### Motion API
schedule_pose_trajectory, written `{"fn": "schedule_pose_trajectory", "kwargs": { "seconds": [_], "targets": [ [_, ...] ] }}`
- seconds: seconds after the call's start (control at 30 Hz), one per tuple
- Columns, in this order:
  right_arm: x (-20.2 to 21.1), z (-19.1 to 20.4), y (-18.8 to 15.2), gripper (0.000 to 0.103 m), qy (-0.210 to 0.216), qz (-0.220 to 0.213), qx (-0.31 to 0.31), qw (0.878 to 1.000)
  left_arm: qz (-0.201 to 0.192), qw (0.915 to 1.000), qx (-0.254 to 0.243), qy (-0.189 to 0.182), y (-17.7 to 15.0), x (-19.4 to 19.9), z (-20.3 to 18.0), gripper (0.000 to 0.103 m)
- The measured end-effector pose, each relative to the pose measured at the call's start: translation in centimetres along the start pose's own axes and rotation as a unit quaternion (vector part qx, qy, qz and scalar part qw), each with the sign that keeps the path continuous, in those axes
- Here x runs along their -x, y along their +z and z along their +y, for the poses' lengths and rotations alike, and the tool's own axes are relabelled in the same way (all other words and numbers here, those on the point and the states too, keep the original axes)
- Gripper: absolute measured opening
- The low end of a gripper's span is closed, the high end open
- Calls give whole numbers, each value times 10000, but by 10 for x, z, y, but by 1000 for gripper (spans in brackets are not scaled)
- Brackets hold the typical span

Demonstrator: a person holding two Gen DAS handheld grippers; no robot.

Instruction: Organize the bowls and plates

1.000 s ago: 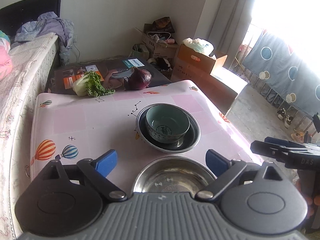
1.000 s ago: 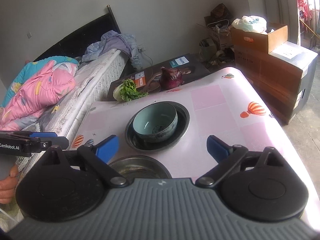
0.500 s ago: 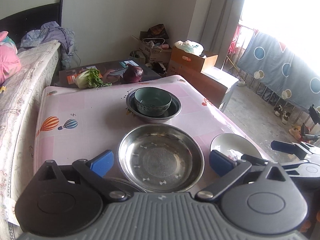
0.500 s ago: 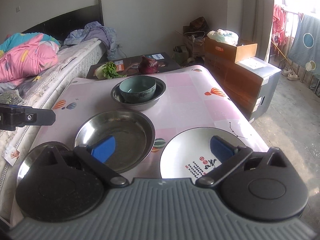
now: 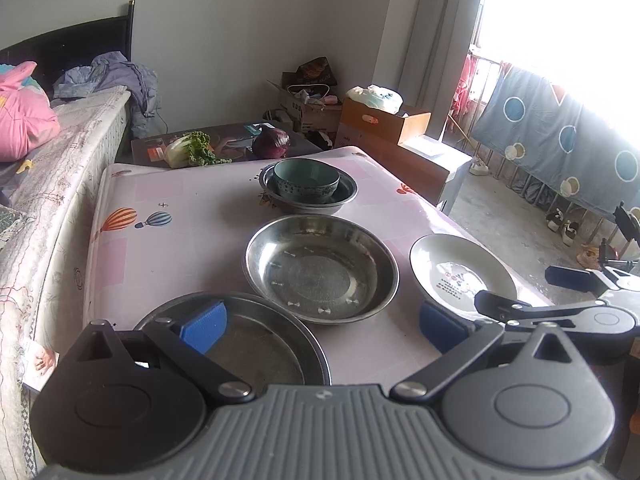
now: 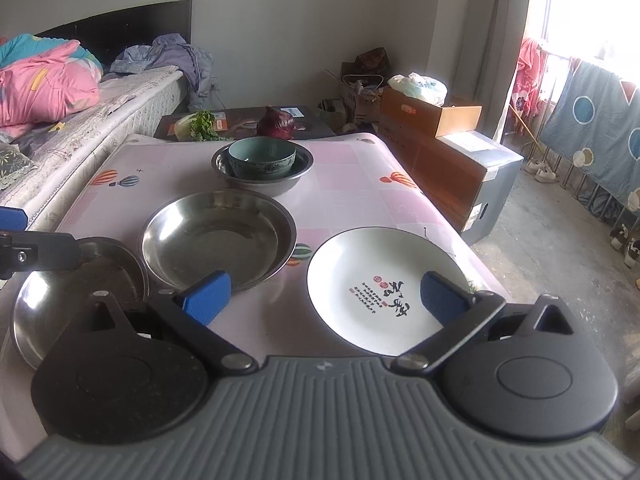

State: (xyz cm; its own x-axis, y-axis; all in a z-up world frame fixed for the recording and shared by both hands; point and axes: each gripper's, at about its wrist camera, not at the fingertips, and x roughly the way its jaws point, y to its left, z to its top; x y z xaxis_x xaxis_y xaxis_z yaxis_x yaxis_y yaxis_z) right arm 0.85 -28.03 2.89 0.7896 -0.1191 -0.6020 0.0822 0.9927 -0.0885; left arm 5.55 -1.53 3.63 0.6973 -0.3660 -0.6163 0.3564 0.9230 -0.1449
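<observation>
On the pink table (image 5: 192,216) a teal bowl (image 5: 306,181) sits inside a steel bowl (image 5: 347,195) at the far end. A larger steel bowl (image 5: 322,266) is in the middle, also in the right wrist view (image 6: 218,234). A flat steel plate (image 5: 264,344) lies near left, under my open, empty left gripper (image 5: 322,322). A white plate with red and black writing (image 6: 384,286) lies near right, under my open, empty right gripper (image 6: 324,298). The right gripper also shows in the left wrist view (image 5: 576,288).
A cabbage (image 5: 188,152) and a purple onion (image 5: 271,143) lie on a low dark table behind. A bed (image 5: 48,152) runs along the left. Cardboard boxes (image 6: 436,148) stand to the right. The table's right edge drops to a concrete floor (image 6: 560,240).
Both grippers have pulled back and up from the table's far part. The large steel bowl, the flat steel plate and the white plate have come into view.
</observation>
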Motion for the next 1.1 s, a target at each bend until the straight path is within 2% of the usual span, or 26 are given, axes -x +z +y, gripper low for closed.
{"fn": "schedule_pose_trajectory", "kwargs": {
  "seconds": [0.2,0.4,0.57,0.77,0.9,1.03,1.1],
  "targets": [
    [7,-3,-30,102,864,56,-382,9955,36,9998,-31,190,-32,17,13,103],
    [-5,0,-50,102,989,324,-819,9912,83,9993,-77,367,-49,21,33,103],
    [-23,0,-56,102,1419,470,-1514,9771,34,9990,-115,439,-55,19,48,103],
    [-45,29,-55,101,1638,731,-1294,9752,343,9953,-116,893,-77,4,64,103],
    [-61,48,-57,100,1847,785,-1101,9734,485,9940,171,963,-86,-4,80,103],
    [-85,68,-53,90,1847,867,-746,9761,544,9912,347,1152,-86,-12,92,103],
    [-89,72,-51,88,1971,842,-826,9733,514,9903,378,1235,-86,-13,95,103]
  ]
}}
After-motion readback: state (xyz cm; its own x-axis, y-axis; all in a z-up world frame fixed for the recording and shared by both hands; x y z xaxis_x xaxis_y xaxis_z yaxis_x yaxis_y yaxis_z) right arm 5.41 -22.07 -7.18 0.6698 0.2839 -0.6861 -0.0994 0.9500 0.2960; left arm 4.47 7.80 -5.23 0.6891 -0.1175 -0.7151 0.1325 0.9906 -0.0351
